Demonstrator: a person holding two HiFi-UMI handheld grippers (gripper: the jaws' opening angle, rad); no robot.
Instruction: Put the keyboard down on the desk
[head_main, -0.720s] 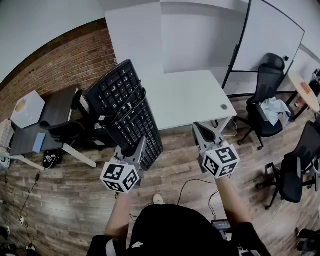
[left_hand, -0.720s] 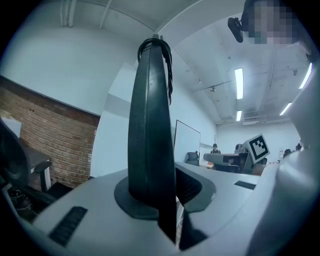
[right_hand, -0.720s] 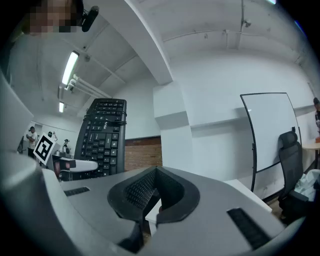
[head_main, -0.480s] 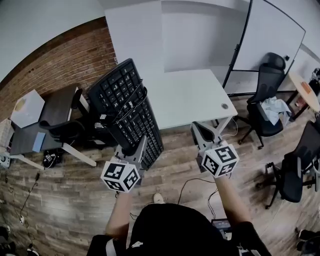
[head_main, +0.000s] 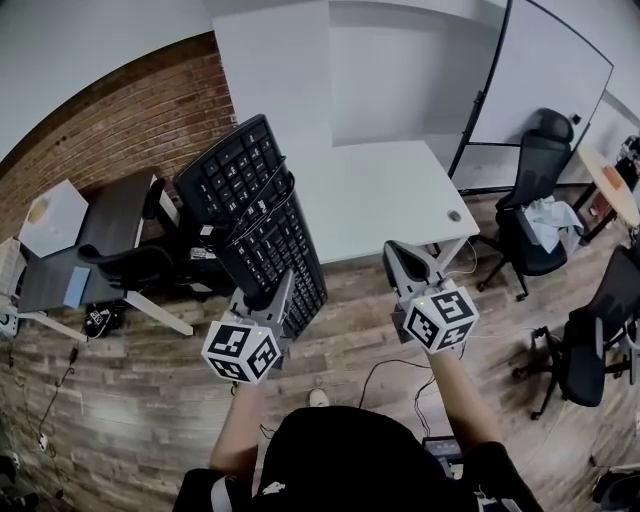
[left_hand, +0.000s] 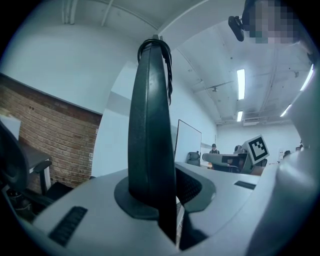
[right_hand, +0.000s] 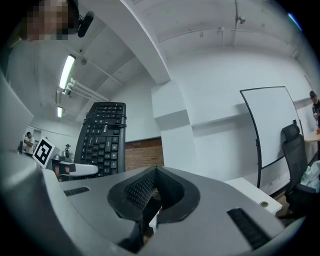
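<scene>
Little has shifted: your left gripper (head_main: 266, 297) still clamps the keyboard (head_main: 252, 215) upright in the air left of the desk (head_main: 375, 200), a cable seemingly wrapped round it; your right gripper (head_main: 404, 260) stays closed, empty.

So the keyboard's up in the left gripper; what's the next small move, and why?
Probably swing the left gripper right, toward the white desk. The keyboard is clamped by one end, tilted up over the wood floor beside the desk, seemingly not yet above its top. The right gripper is shut and empty.
</scene>
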